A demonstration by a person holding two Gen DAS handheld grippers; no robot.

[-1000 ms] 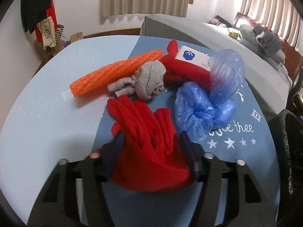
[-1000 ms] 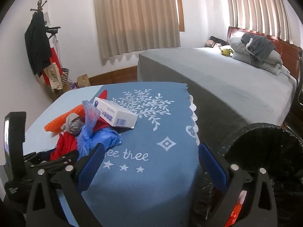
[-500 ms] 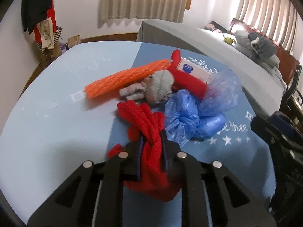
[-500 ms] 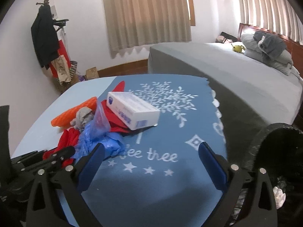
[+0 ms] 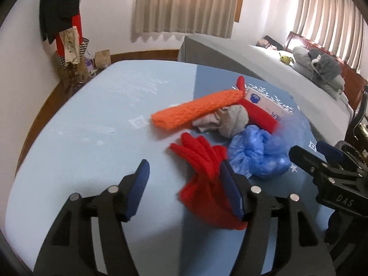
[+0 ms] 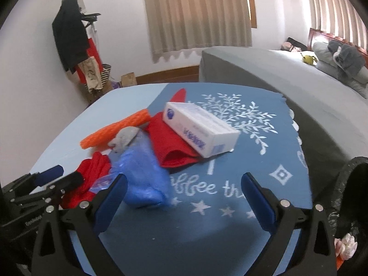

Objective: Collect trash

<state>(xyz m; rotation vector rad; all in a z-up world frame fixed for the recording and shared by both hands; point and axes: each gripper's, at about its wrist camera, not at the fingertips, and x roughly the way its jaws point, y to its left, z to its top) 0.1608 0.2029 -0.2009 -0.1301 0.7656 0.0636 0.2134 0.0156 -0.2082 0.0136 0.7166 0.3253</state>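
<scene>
A pile of trash lies on the blue table. It holds a red glove, a blue plastic bag, an orange foam net, a grey crumpled rag, a red cloth and a white box. My left gripper is open. The red glove lies loose by its right finger, mostly outside the gap. My right gripper is open and empty, with the blue plastic bag by its left finger.
A black trash bin with some trash inside stands at the table's right edge. A grey bed lies behind the table. A coat rack stands at the back left wall.
My left gripper was shut on the red glove half a second ago; it has opened and shifted left, and the glove lies loose. My right gripper has moved closer to the pile.
</scene>
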